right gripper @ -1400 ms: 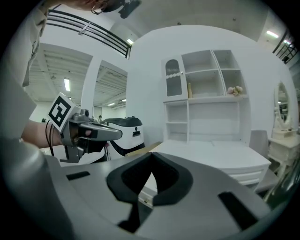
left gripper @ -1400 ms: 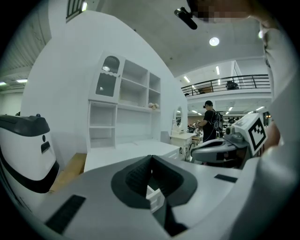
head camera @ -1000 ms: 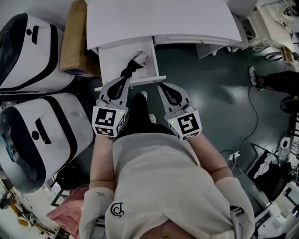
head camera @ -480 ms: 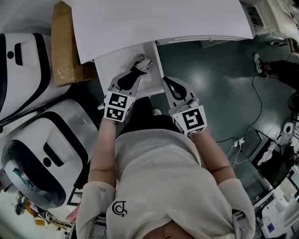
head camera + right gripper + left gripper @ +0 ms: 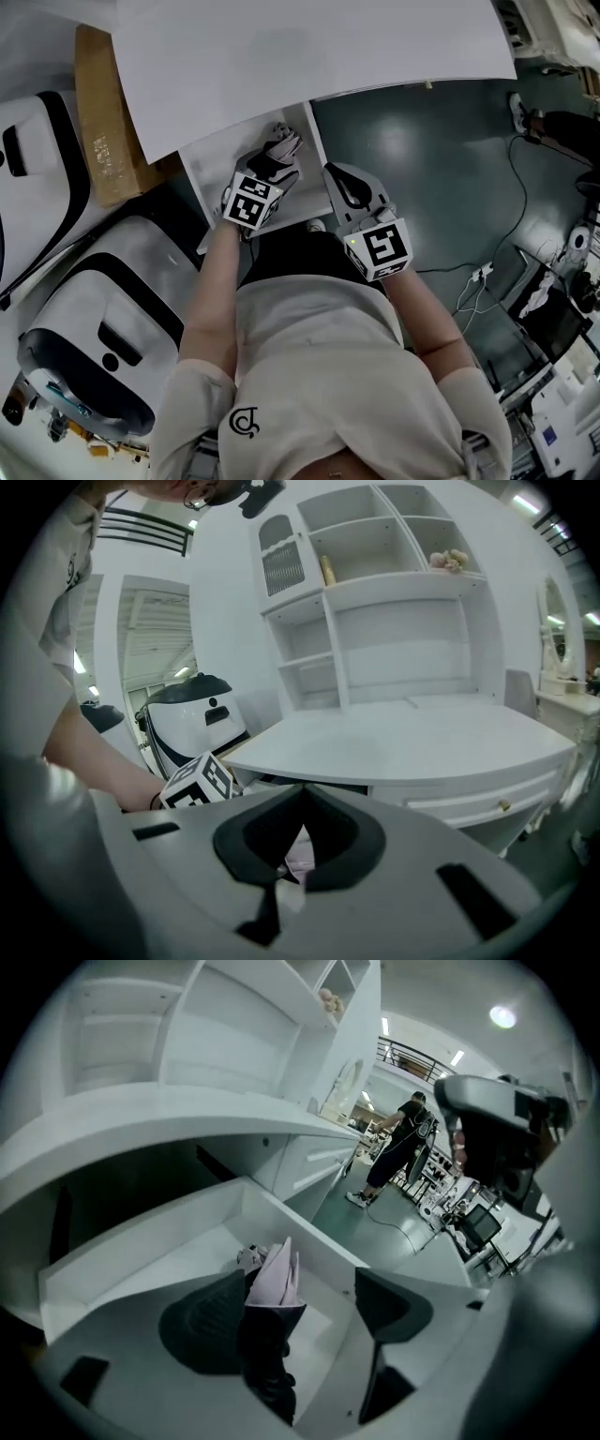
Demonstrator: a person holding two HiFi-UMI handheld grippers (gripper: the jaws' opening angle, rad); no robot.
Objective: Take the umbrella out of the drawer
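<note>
**Folded umbrella** (image 5: 270,1312). Lying inside the open drawer (image 5: 202,173) beneath the white desk top (image 5: 309,56), toward the drawer's right wall, lengthwise from near to far. Not lifted; same spot as a second ago.

**Just changed:** left gripper (image 5: 300,1283) brought down from in front of the drawer into it. Shut a second ago, jaws now opening wide. Umbrella between them, close against the left jaw and clear of the right, with no squeeze yet. Taken to mean approach done, grasp next.

**Right gripper** (image 5: 300,819): closed on nothing, shifted to just beside the drawer's right front corner, outside it.

**Appearance:** compact and collapsed. Dark fabric bunched at the near end, pale pinkish pleats fanned at the far end. Soft and loosely wrapped, likely to sag if pinched at one end.

**Surroundings:** cardboard box (image 5: 103,122) left of the drawer; dark green floor (image 5: 422,169) to the right.
</note>
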